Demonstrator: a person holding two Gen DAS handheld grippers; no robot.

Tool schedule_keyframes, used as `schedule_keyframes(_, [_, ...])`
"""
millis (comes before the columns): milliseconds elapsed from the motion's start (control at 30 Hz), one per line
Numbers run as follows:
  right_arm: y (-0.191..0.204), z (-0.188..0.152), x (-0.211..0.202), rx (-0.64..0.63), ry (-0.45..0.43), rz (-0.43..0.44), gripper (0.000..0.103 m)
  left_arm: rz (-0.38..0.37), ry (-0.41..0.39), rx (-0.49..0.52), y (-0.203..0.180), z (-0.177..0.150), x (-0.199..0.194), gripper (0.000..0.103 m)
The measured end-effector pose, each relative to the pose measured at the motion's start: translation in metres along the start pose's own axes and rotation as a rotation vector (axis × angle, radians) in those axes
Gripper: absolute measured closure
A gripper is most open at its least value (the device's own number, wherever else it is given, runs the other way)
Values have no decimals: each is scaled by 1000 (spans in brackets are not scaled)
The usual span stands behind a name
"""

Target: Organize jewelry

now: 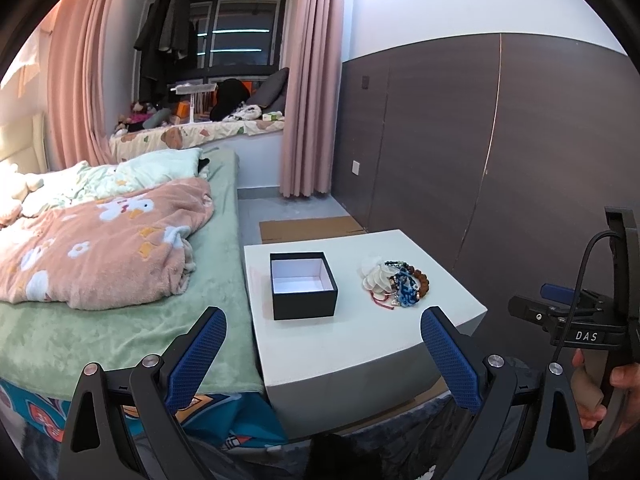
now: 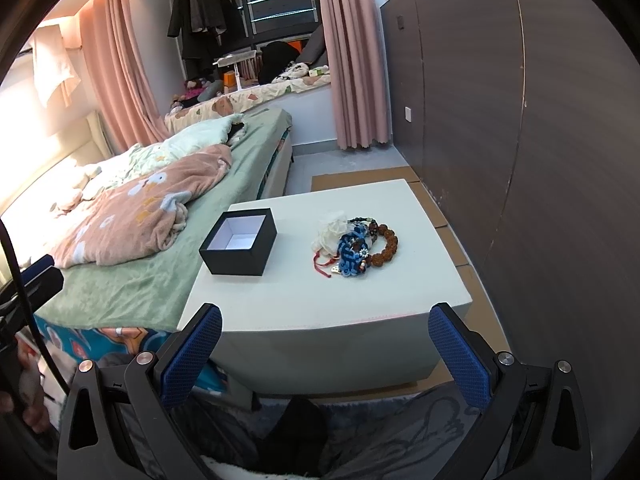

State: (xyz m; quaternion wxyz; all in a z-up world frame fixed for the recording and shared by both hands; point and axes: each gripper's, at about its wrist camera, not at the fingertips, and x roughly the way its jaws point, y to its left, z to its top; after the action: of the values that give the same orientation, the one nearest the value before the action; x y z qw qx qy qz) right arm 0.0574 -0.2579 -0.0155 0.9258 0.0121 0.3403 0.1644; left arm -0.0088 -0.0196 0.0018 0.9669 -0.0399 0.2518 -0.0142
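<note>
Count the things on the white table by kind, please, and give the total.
Box: 1, black, open, empty
Pile of jewelry: 1; the pieces are too tangled to count one by one
Total on the table: 2

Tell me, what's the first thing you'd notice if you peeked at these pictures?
The colourful heap of bracelets on the white table, with a brown bead ring and a blue knotted one on top. Just left of it stands an open black box with nothing visible inside. Both the left gripper and the right gripper wait short of the table, jaws wide apart.
</note>
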Motion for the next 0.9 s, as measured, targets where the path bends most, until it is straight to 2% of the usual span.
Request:
schedule_keyframes(267, [5,-4,3,-6,5,-7,0,-2,8,3,-8,-1,4,5])
schedule_keyframes(300, [5,-4,3,-6,4,-7,0,-6,5,-5,5,0,1,5])
schedule_keyframes(900, [3,1,-3,-9,-12,-4,0,-10,-1,-2,5,-2,2,5])
